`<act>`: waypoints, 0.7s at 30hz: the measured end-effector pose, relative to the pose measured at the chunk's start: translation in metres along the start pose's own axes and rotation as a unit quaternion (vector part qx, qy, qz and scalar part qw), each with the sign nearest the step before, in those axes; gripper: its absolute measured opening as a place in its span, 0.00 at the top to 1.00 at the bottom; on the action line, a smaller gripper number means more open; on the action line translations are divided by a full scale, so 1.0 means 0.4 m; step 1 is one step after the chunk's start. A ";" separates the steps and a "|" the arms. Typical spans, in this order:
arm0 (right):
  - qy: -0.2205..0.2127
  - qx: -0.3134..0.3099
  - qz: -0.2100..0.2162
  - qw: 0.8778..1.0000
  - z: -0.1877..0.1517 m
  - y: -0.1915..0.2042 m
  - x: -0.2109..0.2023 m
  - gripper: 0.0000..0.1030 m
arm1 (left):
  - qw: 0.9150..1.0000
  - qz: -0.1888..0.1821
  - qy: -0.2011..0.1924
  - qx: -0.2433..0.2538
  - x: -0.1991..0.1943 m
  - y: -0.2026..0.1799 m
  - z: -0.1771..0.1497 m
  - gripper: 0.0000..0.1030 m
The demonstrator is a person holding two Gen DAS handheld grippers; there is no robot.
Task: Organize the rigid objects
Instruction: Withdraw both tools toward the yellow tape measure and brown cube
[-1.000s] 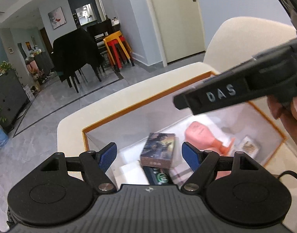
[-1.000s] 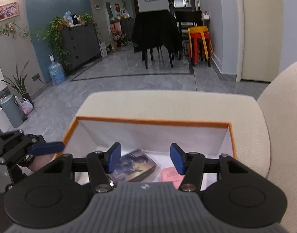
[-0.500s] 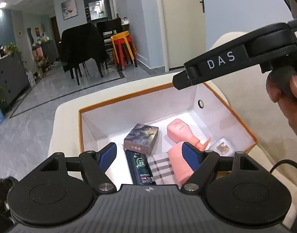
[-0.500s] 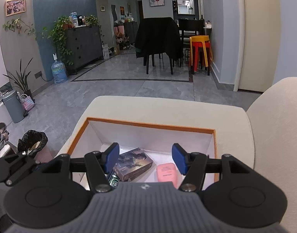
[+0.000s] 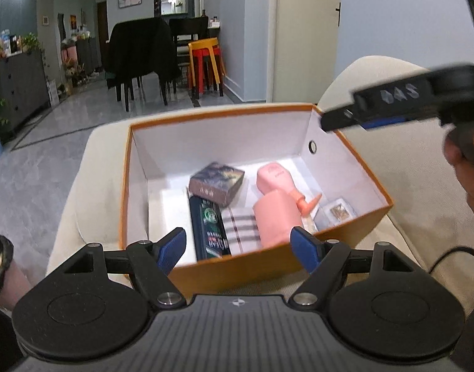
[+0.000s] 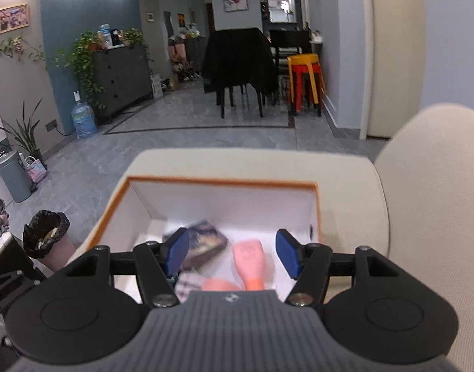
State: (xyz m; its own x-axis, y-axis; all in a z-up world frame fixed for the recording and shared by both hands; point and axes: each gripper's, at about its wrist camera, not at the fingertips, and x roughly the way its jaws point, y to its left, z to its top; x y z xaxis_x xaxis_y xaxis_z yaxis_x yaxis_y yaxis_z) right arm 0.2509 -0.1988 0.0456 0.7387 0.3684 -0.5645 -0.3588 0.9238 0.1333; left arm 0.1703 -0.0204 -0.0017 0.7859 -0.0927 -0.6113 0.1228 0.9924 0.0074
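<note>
An orange box with white inner walls sits on a cream sofa. Inside lie a dark picture box, a dark green-labelled box, a striped item, a pink bottle, a pink block and a small clear packet. My left gripper is open and empty, just before the box's near wall. My right gripper is open and empty above the box; it also shows in the left wrist view at upper right.
A bin with a black liner stands left of the sofa. Grey tiled floor stretches to dark chairs, stacked red and yellow stools and a dark cabinet. The sofa backrest rises at right.
Both grippers have pulled back from the box; more of the box and sofa shows now. Both stay open. The box's contents have not moved.
</note>
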 end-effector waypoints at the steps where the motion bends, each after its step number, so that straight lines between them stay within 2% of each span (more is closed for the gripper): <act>1: 0.005 0.004 0.000 1.000 -0.018 -0.007 -0.003 0.40 | 1.000 -0.002 0.003 -0.001 0.004 -0.003 -0.007 0.13; 9: 0.053 0.025 -0.004 0.998 -0.193 -0.041 -0.022 0.40 | 0.999 -0.019 0.031 -0.002 0.023 -0.030 -0.076 0.13; 12: 0.073 0.031 -0.020 0.997 -0.252 -0.053 -0.025 0.40 | 0.999 -0.029 0.038 0.003 0.023 -0.041 -0.099 0.13; 21: 0.110 0.068 -0.060 0.990 -0.329 -0.117 -0.022 0.40 | 0.997 -0.053 0.059 0.000 0.025 -0.069 -0.156 0.13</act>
State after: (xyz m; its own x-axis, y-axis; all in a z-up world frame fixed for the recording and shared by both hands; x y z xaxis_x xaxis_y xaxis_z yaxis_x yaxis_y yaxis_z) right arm 0.1864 -0.2589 -0.0629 0.6244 0.2373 -0.7442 -0.1843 0.9706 0.1549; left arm 0.1369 -0.0437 -0.0572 0.6920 -0.1864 -0.6974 0.2003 0.9777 -0.0625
